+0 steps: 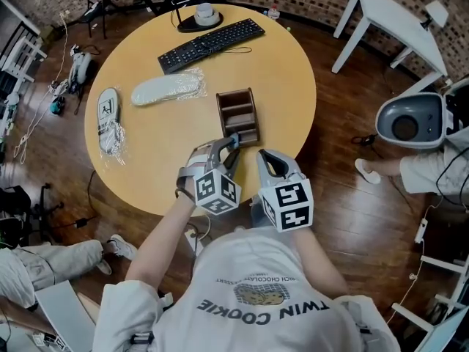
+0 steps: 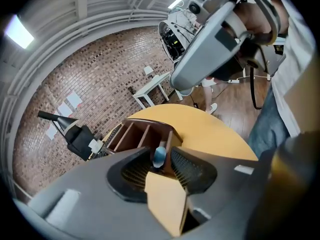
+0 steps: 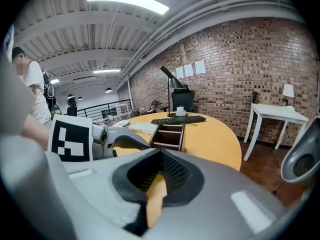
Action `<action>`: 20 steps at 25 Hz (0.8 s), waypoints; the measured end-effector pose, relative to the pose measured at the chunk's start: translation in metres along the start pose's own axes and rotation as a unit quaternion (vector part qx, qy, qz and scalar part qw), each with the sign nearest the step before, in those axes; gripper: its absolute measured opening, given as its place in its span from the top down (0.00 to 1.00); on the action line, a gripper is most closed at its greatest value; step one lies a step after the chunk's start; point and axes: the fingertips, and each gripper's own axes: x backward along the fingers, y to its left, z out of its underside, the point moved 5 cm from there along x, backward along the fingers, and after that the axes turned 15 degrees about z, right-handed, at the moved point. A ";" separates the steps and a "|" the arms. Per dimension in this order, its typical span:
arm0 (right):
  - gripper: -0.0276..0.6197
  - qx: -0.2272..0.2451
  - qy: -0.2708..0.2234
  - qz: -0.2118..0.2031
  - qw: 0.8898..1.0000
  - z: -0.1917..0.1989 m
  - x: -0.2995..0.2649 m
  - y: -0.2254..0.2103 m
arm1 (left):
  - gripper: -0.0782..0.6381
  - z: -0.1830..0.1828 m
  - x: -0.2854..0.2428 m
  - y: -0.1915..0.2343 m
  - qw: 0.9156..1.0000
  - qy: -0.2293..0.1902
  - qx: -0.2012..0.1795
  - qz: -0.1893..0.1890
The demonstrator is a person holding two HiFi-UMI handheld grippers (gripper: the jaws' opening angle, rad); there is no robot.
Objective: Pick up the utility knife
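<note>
The utility knife point(image 1: 234, 139) stands with its blue end point(image 2: 159, 155) up in the near compartment of a brown wooden organizer point(image 1: 238, 112) on the round yellow table point(image 1: 286, 72). My left gripper point(image 1: 231, 147) points down at that compartment. In the left gripper view its jaws point(image 2: 161, 160) are open, with the blue end in the gap between the fingertips; I see no pad pressing on it. My right gripper point(image 1: 265, 157) hovers over the table's near edge just right of the left one, apart from the organizer point(image 3: 170, 133). Its jaws point(image 3: 160, 156) look shut with nothing in them.
A black keyboard point(image 1: 211, 44) and a lamp base with a cup point(image 1: 199, 17) lie at the far side. Two bagged slippers point(image 1: 167, 89) rest at the left. A white table point(image 1: 388, 13) and a grey-white machine point(image 1: 410, 119) stand to the right, and a seated person's leg point(image 1: 51, 259) shows lower left.
</note>
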 end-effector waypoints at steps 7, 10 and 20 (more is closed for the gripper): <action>0.95 -0.001 0.000 -0.001 1.000 -0.001 -0.003 -0.009 | 0.71 0.002 -0.015 0.004 0.998 0.041 -0.040 0.004; 0.95 -0.004 0.000 0.002 1.000 0.000 -0.004 -0.013 | 0.78 0.002 -0.019 0.004 0.997 0.043 -0.057 0.009; 0.95 -0.004 -0.006 0.000 1.000 0.001 0.007 -0.007 | 0.79 -0.003 -0.005 0.005 0.999 0.031 -0.041 0.008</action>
